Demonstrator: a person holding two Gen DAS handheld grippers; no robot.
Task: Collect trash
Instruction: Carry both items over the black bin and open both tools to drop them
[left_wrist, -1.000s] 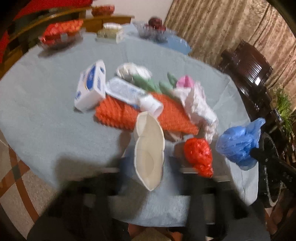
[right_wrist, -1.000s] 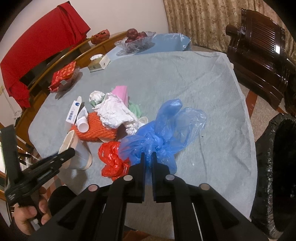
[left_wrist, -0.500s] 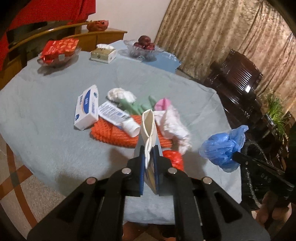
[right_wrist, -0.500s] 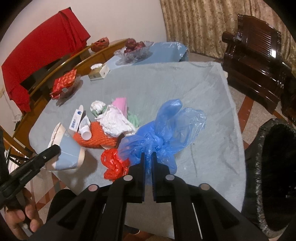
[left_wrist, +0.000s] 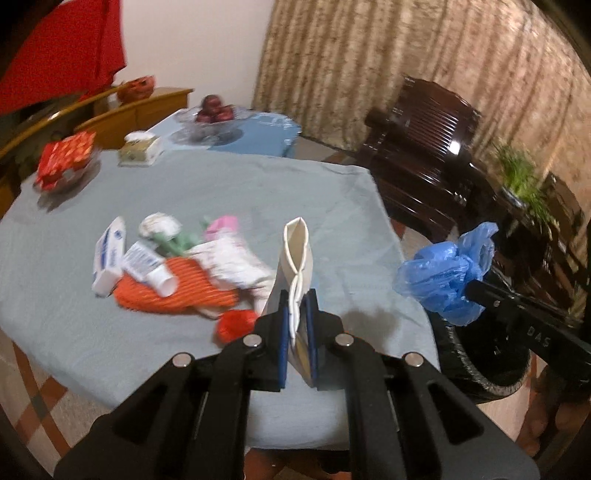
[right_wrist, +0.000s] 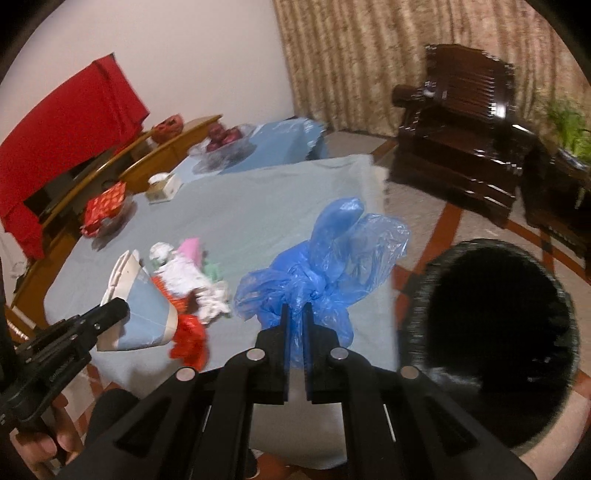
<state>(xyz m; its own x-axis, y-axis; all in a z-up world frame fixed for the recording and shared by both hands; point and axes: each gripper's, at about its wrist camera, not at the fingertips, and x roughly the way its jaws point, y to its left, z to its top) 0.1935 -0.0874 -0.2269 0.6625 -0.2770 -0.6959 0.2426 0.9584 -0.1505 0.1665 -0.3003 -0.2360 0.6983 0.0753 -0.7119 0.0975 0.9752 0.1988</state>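
My left gripper (left_wrist: 297, 314) is shut on a squashed white paper cup (left_wrist: 297, 258) and holds it above the table's near edge; the cup also shows in the right wrist view (right_wrist: 144, 310). My right gripper (right_wrist: 294, 325) is shut on a crumpled blue plastic bag (right_wrist: 325, 266), held off the table's right side near a black-lined bin (right_wrist: 491, 339). The bag shows in the left wrist view (left_wrist: 447, 273) too. A trash pile lies on the table: orange net (left_wrist: 173, 291), red bag (left_wrist: 236, 325), white tissue (left_wrist: 232, 262), small boxes (left_wrist: 109, 254).
The round table has a grey-blue cloth (left_wrist: 240, 192). At its far side stand a red packet (left_wrist: 66, 158), a tissue box (left_wrist: 140, 147) and a fruit bowl (left_wrist: 214, 118). A dark wooden chair (right_wrist: 461, 129) and a plant (left_wrist: 521, 173) stand to the right.
My left gripper closed on the paper cup, lifted it off the table and swung right. My right gripper carried the blue bag right, and the bin now fills more of its view.
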